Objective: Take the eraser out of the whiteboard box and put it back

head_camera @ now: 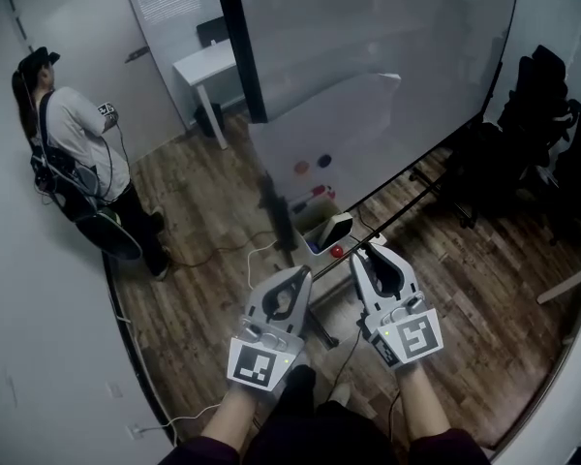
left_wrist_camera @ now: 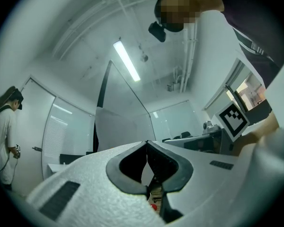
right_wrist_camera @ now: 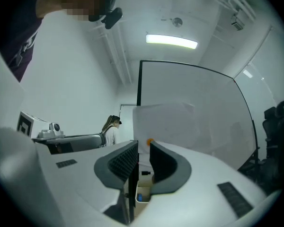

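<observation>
Claws first. Right claw sits on our side of the whiteboard box, close to its front edge and not touching it, as far as we can tell. Its jaws stand nearly together: in the right gripper view we see only a narrow slot btwn the ribbed pads, and nothing is in that slot. Thru it we look at the box, w/ a small blue item inside, and at an orange magnet on the whiteboard beyond. So the right claw is a little open and empty.

Left claw is lower left of the box in the head view, apart from it. In the left gripper view its jaw tips meet. Behind the tips a thin sliver stays clear, w/ no object in it. Closed, empty.

Eraser, which we take to be the dark block w/ a pale edge, lies in the box toward its right end. Neither claw touches it. A red round thing sits just in front of the box, beside the right claw's tip. The box sits at the foot of the whiteboard, near a red marker and below a dark magnet.

At far left a person stands by the wall.
</observation>
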